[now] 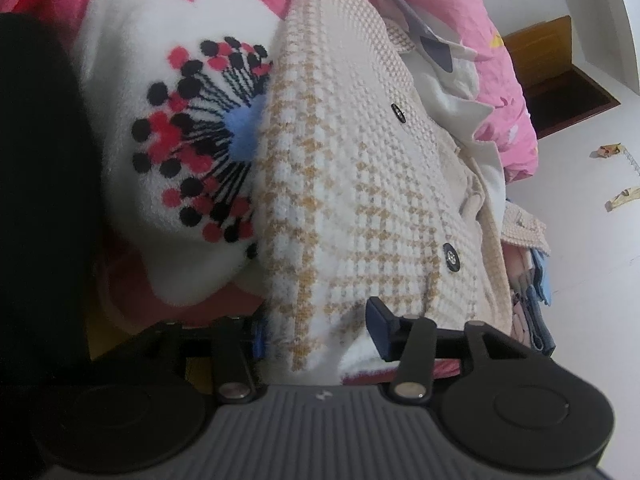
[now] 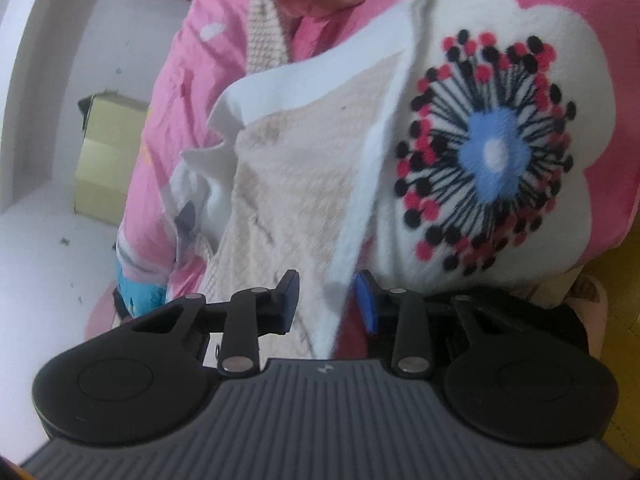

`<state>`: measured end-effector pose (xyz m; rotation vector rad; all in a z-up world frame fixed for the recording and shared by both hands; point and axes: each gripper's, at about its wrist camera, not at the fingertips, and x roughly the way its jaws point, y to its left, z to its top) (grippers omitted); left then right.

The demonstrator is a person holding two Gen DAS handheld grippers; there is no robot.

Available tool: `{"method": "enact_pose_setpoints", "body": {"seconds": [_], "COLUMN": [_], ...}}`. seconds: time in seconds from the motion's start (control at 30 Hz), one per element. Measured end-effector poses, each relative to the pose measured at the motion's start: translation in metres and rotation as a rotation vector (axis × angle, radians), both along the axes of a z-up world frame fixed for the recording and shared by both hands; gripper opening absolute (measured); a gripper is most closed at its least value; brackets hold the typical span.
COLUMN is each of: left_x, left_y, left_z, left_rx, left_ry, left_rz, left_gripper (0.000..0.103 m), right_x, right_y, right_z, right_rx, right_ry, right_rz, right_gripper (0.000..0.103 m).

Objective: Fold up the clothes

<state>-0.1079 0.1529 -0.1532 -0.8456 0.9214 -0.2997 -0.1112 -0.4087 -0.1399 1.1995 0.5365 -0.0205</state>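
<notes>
The garment in work is a cream houndstooth knit cardigan [image 1: 352, 184] with dark buttons [image 1: 451, 258] and a white lining. It lies on a pink fleece blanket [image 2: 600, 12] printed with a large white flower [image 2: 492, 152], on what appears to be a bed.

Left gripper [image 1: 316, 330]: a thick bunch of the cardigan's hem fills the space between the jaws. The right-hand pad [image 1: 378, 318] sits against the knit; the other pad is mostly hidden by cloth. Judged: clamped on the cardigan.

Right gripper [image 2: 326, 302]: the jaws stand part-way apart, with the white lining edge [image 2: 360, 208] passing between them. Neither blue pad [image 2: 366, 300] visibly presses the cloth (the frame is motion-blurred here), so read this as released, not yet gripping.

Hazards from this state:
- If the right jaws close on the lining alone, the outer knit may slide free and the fold line will skew.
- The left bite is bulky; a pull could drag it out or stretch the knit.
- The fleece may cling to the cardigan and rise with it.
- The cardigan lies near the bed edge; a sideways tug could tip it toward the floor [image 1: 592, 264].
</notes>
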Motion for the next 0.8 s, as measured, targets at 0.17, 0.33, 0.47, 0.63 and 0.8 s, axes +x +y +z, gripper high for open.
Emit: {"method": "enact_pose_setpoints", "body": {"seconds": [0.17, 0.33, 0.47, 0.63, 0.8], "left_x": [0.0, 0.001, 0.003, -0.004, -0.009], "left_y": [-0.001, -0.003, -0.012, -0.015, -0.008], "left_z": [0.0, -0.006, -0.007, 0.013, 0.024], "left_rx": [0.013, 0.003, 0.011, 0.034, -0.001], "left_ry": [0.001, 0.018, 0.015, -0.035, -0.07], "left_rz": [-0.001, -0.008, -0.028, -0.054, -0.075], "left_gripper": [0.049, 0.051, 0.048, 0.021, 0.032], "right_x": [0.005, 0.016, 0.031, 0.023, -0.017], "right_y": [0.002, 0.01, 0.032, 0.049, 0.032], "right_z": [-0.003, -0.012, -0.005, 0.029, 0.044], "right_rx": [0.052, 0.058, -0.01, -0.219, -0.329], "right_ry": [-0.069, -0.05, -0.062, -0.06, -0.01], "right_rz": [0.025, 0.059, 0.141, 0.173, 0.146], "right_gripper": [0.032, 0.031, 0.025, 0.003, 0.002]}}
